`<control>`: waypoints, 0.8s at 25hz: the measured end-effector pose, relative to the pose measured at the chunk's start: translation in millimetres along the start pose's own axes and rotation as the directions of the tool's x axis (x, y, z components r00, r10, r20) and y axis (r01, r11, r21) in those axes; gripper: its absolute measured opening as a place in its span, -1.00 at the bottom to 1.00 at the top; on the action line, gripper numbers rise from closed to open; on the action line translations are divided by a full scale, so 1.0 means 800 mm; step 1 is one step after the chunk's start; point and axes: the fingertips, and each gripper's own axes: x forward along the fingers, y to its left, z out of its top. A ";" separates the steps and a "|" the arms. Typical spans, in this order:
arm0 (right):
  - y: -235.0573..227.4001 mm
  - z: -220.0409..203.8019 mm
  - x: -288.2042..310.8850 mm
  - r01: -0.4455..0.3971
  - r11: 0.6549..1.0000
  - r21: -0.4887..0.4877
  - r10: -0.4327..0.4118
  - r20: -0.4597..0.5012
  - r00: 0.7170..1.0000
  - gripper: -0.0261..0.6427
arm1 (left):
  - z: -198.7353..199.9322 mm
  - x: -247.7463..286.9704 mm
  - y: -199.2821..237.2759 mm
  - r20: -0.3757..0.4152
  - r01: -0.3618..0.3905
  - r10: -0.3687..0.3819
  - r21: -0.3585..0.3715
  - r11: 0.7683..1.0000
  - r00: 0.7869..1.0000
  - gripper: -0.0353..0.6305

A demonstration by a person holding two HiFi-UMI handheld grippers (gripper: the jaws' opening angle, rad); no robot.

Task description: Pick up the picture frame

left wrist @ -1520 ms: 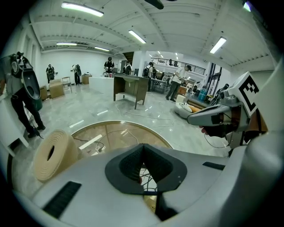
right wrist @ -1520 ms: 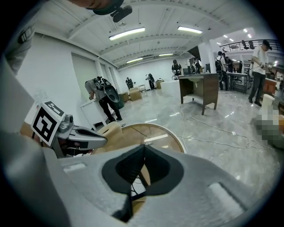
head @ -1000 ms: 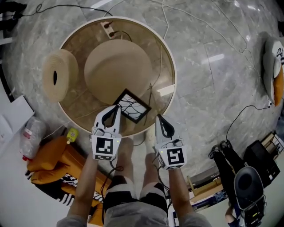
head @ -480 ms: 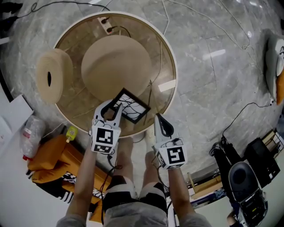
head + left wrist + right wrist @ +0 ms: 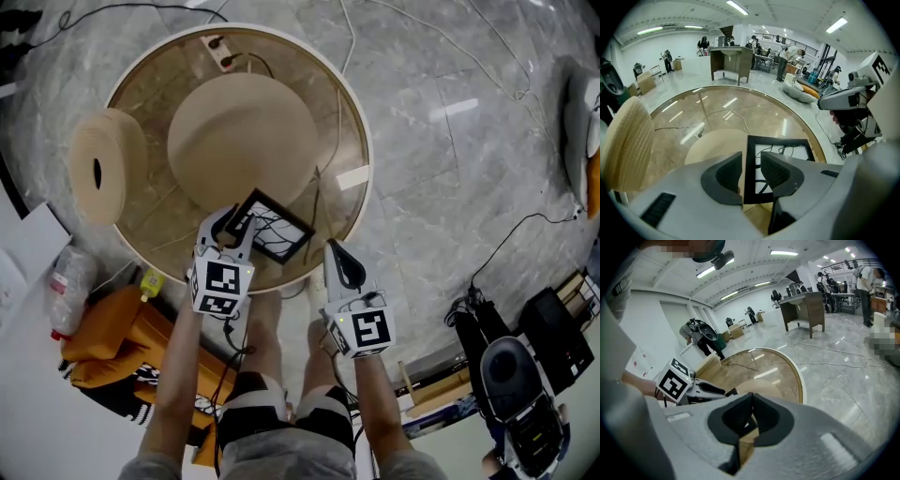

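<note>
Straddling the left bar of the black picture frame point(image 5: 279, 228), the left tool point(image 5: 234, 225) is standing with its jaws apart. They have just been opening, and neither pad is pressing on the bar between them. The picture frame is lying on the round glass desk point(image 5: 342, 103), close to the desk's near rim. The right tool point(image 5: 334, 251) is hovering just outside that rim of the desk, with its jaws together and nothing between them.
</note>
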 end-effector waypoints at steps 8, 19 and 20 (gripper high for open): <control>-0.011 0.002 0.005 0.003 1.000 0.014 -0.003 -0.011 1.000 -0.93 | -0.008 0.014 -0.002 -0.039 0.032 -0.033 -0.033 0.999 0.999 -0.52; -0.012 0.000 0.013 0.003 1.000 0.026 -0.003 -0.024 1.000 -0.92 | -0.006 0.012 0.006 -0.058 0.026 -0.028 -0.039 0.999 0.998 -0.65; -0.012 0.000 0.013 0.003 1.000 0.024 -0.002 -0.025 1.000 -0.93 | -0.002 0.011 0.007 -0.055 0.030 -0.032 -0.032 0.999 0.998 -0.65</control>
